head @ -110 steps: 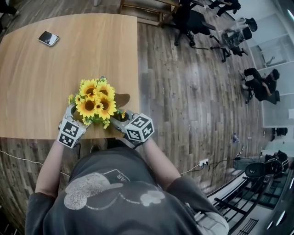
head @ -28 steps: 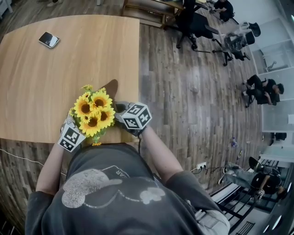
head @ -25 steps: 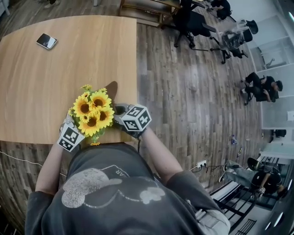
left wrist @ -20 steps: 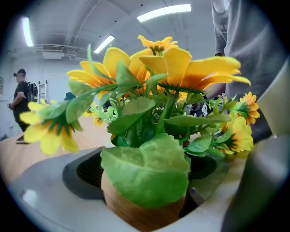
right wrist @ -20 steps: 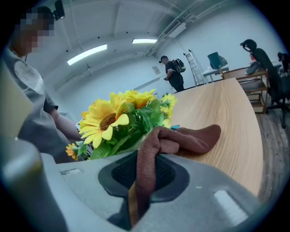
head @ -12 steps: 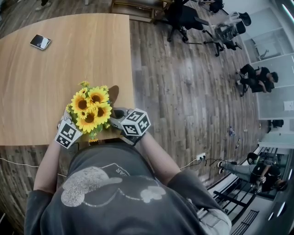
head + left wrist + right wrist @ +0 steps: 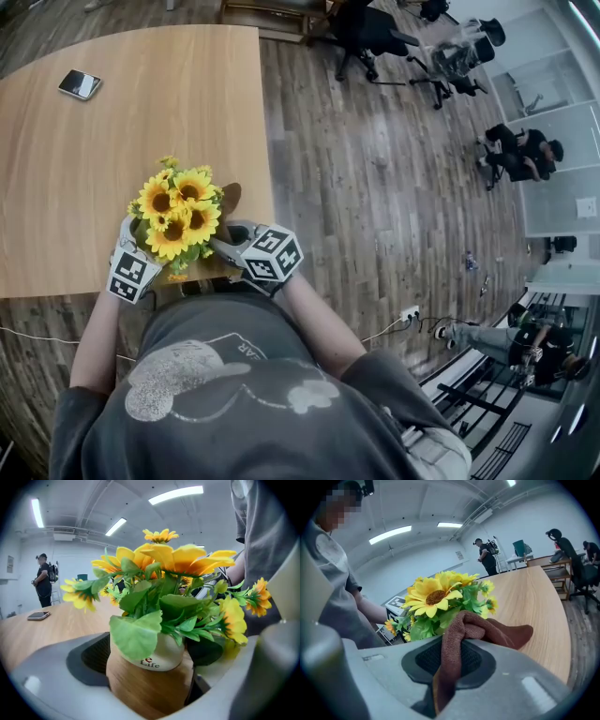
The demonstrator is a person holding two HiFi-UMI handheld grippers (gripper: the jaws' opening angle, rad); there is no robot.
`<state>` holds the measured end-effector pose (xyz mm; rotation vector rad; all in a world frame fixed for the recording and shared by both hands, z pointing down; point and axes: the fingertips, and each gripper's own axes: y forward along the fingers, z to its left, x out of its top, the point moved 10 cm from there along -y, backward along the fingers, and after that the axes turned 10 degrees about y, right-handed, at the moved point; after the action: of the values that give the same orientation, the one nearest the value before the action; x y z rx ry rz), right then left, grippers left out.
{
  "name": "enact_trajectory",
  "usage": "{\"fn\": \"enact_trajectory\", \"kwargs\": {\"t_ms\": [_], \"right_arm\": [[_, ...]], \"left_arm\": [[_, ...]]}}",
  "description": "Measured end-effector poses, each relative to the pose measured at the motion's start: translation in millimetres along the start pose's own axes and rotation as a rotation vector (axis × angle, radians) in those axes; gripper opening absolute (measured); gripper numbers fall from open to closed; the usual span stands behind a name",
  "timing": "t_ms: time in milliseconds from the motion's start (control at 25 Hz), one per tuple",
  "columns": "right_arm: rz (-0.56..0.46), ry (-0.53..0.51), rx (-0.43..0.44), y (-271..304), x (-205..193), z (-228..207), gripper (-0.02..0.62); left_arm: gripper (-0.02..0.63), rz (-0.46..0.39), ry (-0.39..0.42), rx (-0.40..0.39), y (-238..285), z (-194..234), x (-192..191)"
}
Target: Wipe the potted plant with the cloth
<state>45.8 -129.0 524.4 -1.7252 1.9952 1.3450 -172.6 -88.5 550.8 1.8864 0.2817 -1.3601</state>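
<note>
Overhead first, head view. The potted plant (image 7: 173, 211) is a round clump of yellow sunflower heads with green leaves, at the near edge of a pale wood-grain table (image 7: 141, 103) with a rounded corner. I cannot tell whether it rests on the tabletop. The left gripper (image 7: 131, 239) reaches in under the plant's left side. The right gripper (image 7: 225, 246) comes in low at the plant's right. A brown cloth (image 7: 231, 197) pokes out just right of the blooms. A flat dark phone (image 7: 77, 84) lies well beyond the plant, to the far left. Right of the plant is a dark plank floor (image 7: 375, 187).

Left gripper view. Both grey jaws are clamped on the pot (image 7: 145, 691), one on each flank. The pot is rounded, with a wood-look lower body and a glossy cream upper band with small print. Broad matte leaves hang over its rim. A person (image 7: 43, 581) stands far behind the plant, to the left.

Right gripper view. The jaws are pinched together on the cloth, a soft, nubby fold that runs up between the mesh pads and bunches against the plant's leaves.
</note>
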Motion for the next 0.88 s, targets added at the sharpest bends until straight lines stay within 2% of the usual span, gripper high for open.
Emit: {"fn": "enact_trajectory", "kwargs": {"t_ms": [160,280,480,680,880], "right_arm": [[0.010,-0.004,0.007,2,1,1,0.049],[0.022,-0.014,0.037,3,2,6,0.049],[0.053,-0.038,0.102,8,3,19,0.049],[0.078,-0.054,0.160,20,0,33,0.049],[0.105,-0.083,0.211,34,1,45,0.049]], "left_arm": [[0.552,-0.012,-0.050,0.070,-17,-4,9],[0.569,0.018,-0.050,0.117,-28,-14,-12],[0.577,0.069,-0.028,0.132,-41,-35,-25],[0.581,0.068,-0.062,0.174,-41,-44,-23],[0.581,0.077,-0.053,0.182,-44,-49,-24]]}}
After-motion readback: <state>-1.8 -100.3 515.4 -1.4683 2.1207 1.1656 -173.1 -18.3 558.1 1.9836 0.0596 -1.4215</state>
